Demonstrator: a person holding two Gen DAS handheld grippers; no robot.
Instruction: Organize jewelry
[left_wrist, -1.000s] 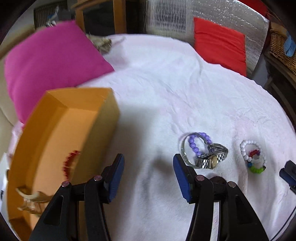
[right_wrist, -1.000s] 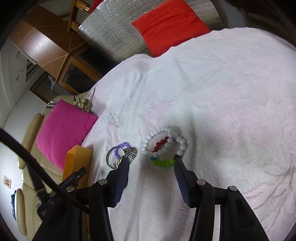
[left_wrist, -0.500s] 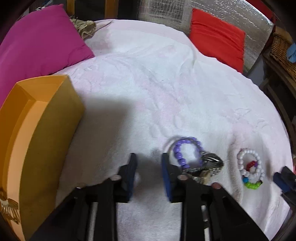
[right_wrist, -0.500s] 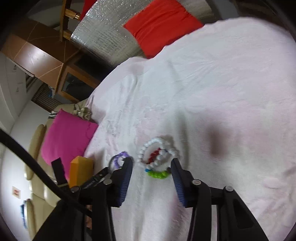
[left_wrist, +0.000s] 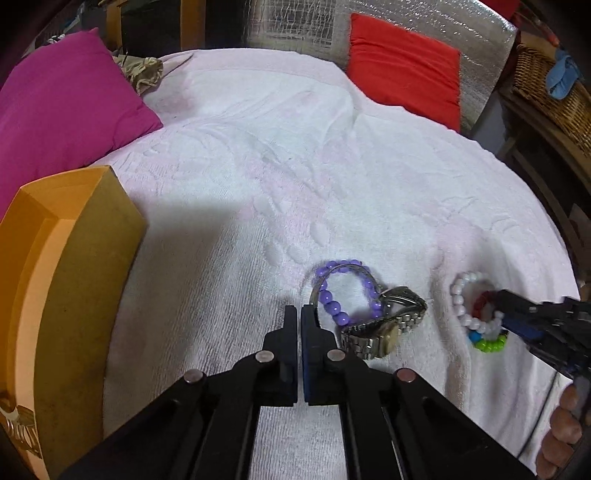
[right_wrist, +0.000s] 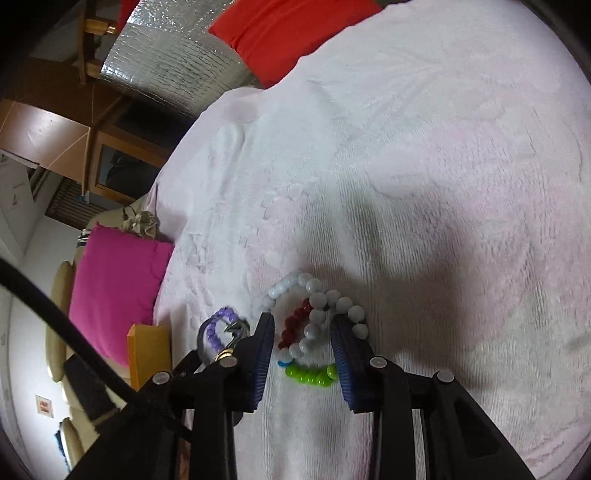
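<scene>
A purple bead bracelet (left_wrist: 347, 291) lies tangled with a metal watch (left_wrist: 384, 325) on the white towel (left_wrist: 258, 166). My left gripper (left_wrist: 299, 314) is shut and empty, its tips just left of the purple bracelet. A white bead bracelet (right_wrist: 325, 306) with red beads (right_wrist: 295, 325) and green beads (right_wrist: 310, 374) lies to the right. My right gripper (right_wrist: 303, 328) is open, its jaws straddling this bracelet pile down at the towel. The pile (left_wrist: 476, 314) and the right gripper (left_wrist: 517, 314) also show in the left wrist view.
An orange cardboard box (left_wrist: 62, 280) stands at the left with jewelry inside at its near end. A magenta cushion (left_wrist: 62, 110) lies behind it and a red cushion (left_wrist: 402, 66) at the back. A wicker basket (left_wrist: 554, 85) is at the far right.
My left gripper has closed from wide open and moved right from the box toward the purple bracelet and watch. My right gripper has come down around the white bracelet pile, its jaws narrowing.
</scene>
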